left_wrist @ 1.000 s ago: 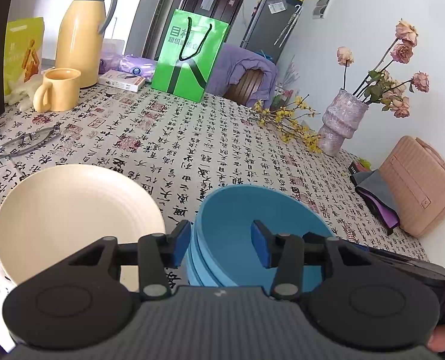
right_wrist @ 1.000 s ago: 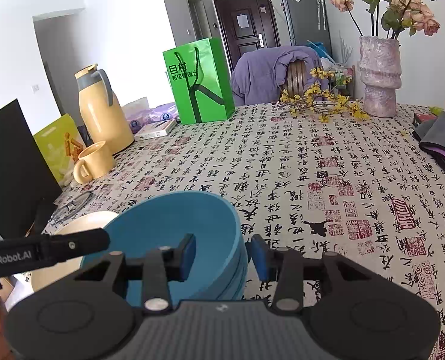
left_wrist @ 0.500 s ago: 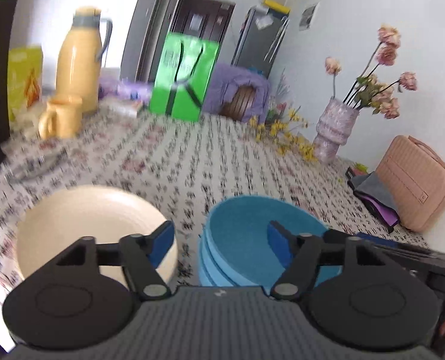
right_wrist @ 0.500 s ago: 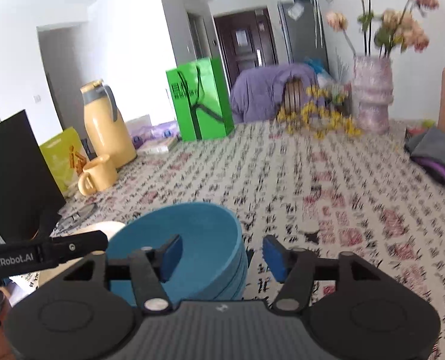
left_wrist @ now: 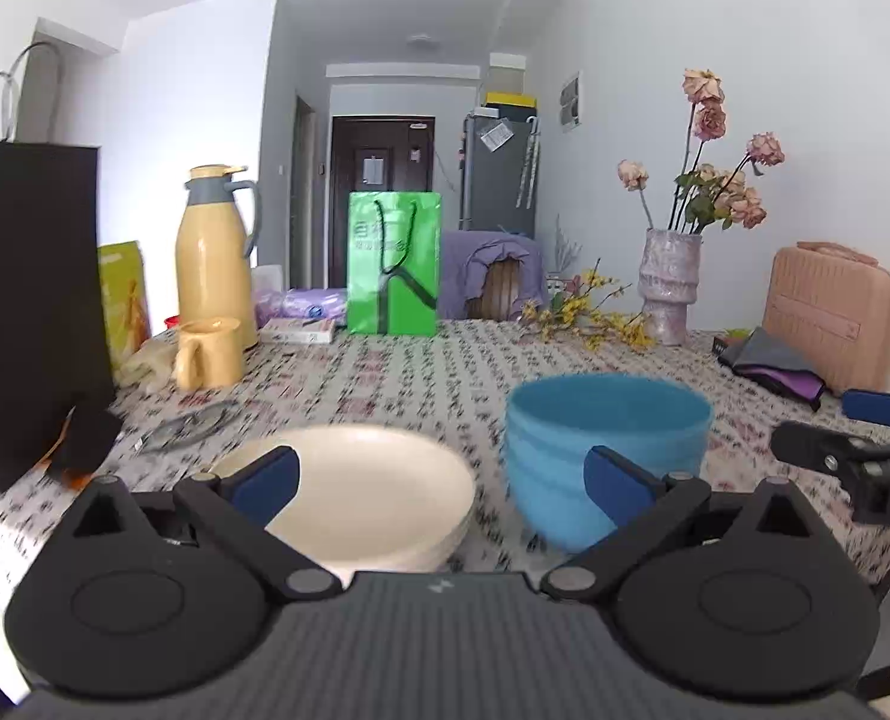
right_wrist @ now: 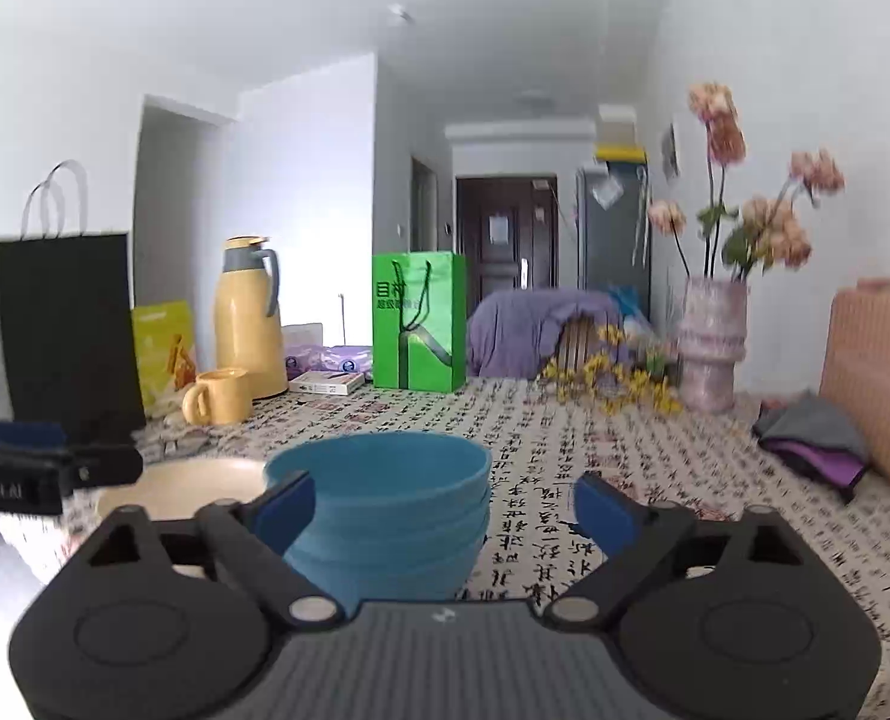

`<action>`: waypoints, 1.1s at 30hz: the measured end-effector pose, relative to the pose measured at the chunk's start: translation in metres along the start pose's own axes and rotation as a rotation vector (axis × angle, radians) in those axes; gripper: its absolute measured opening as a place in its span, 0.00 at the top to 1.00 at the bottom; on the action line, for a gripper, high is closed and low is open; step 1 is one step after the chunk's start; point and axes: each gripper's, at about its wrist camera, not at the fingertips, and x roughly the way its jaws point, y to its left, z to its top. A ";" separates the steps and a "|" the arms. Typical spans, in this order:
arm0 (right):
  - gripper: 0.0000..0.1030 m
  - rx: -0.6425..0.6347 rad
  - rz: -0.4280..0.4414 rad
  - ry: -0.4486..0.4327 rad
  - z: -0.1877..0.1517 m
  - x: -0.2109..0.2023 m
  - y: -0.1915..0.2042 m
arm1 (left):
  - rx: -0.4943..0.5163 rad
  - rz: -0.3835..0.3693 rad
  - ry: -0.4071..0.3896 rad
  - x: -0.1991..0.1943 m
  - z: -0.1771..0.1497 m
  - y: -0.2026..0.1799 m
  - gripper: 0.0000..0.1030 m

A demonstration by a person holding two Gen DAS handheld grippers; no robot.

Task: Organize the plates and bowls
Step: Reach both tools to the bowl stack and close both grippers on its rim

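Note:
A stack of blue bowls [left_wrist: 607, 450] [right_wrist: 385, 516] stands on the patterned tablecloth. A stack of cream plates [left_wrist: 367, 492] [right_wrist: 187, 486] lies just left of it. My left gripper [left_wrist: 439, 480] is open and empty, low over the near table edge, its fingers astride the gap between plates and bowls. My right gripper [right_wrist: 445, 504] is open and empty, its left finger in front of the bowls. Each gripper shows at the edge of the other's view.
A yellow mug [left_wrist: 208, 354], yellow thermos [left_wrist: 217, 252], green bag [left_wrist: 394, 264], black bag [left_wrist: 31, 300], flower vase [left_wrist: 670, 285], pink case [left_wrist: 835, 312], folded cloths [left_wrist: 772, 366], a box and glasses [left_wrist: 187, 420] stand around the table.
Both grippers have opened wide and drawn back and down from the blue bowls to table level. The bowls and plates stay in place.

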 end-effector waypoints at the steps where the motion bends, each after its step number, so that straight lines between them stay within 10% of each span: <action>1: 0.07 -0.011 -0.004 0.010 -0.006 -0.005 0.005 | -0.002 0.009 0.003 -0.004 -0.006 0.001 0.00; 13: 0.07 0.138 0.008 0.089 -0.062 -0.021 0.032 | -0.024 0.037 0.088 -0.025 -0.055 0.023 0.00; 33: 0.07 0.111 -0.033 0.047 -0.053 -0.014 0.025 | -0.049 0.035 0.074 -0.016 -0.037 0.027 0.00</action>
